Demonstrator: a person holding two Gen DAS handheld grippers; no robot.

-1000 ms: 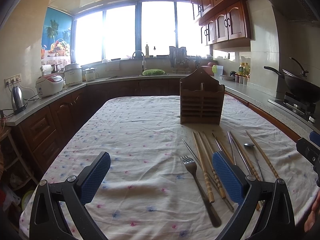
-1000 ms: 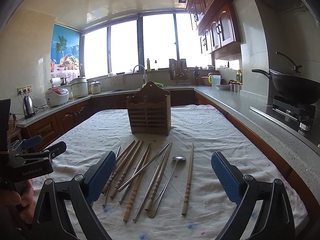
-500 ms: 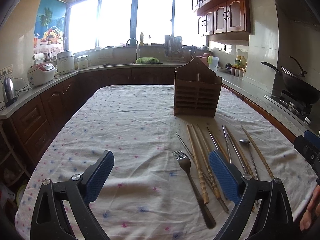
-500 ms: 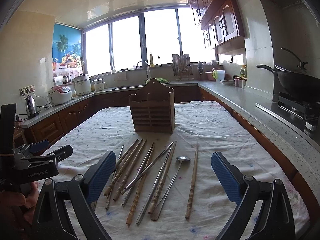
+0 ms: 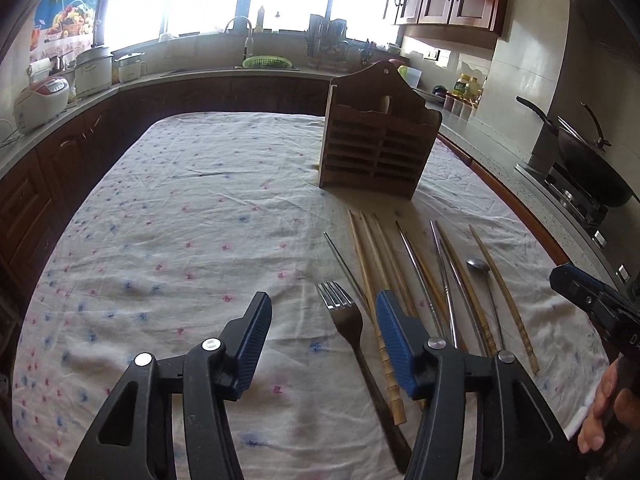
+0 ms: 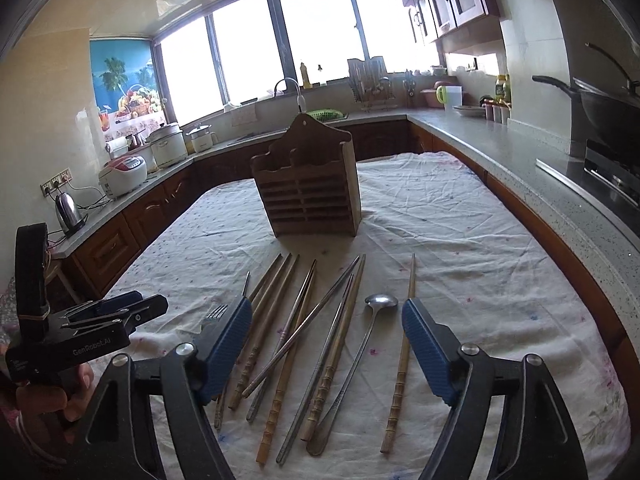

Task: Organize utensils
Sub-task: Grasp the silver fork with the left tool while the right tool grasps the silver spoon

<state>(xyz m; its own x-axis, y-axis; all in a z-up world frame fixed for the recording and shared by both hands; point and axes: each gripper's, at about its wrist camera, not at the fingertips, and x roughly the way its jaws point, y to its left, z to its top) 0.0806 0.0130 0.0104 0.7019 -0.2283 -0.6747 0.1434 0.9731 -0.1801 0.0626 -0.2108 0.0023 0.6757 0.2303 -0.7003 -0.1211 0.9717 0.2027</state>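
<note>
Evidently both tools hover apart, empty, jaws just narrowing: left tool (image 5: 320, 332) frames the fork (image 5: 348, 320), right tool (image 6: 326, 332) the chopsticks (image 6: 280, 344), below the wooden holder (image 6: 310, 196).

My view: table (image 5: 168, 208) w/ white floral cloth (image 6: 460, 240) carries upright wooden utensil holder (image 6: 312, 196); in front lie a fork (image 5: 352, 340), spoon (image 6: 360, 344), wooden & metal chopsticks (image 6: 288, 344), fanned side by side.

On the tabletop (image 6: 460, 240): one fork (image 5: 348, 332), one spoon (image 6: 380, 302), one wooden holder (image 6: 310, 192). Wooden chopsticks (image 6: 402, 356): about seven. Metal chopsticks (image 6: 304, 332): roughly four; overlap blurs the count.
</note>
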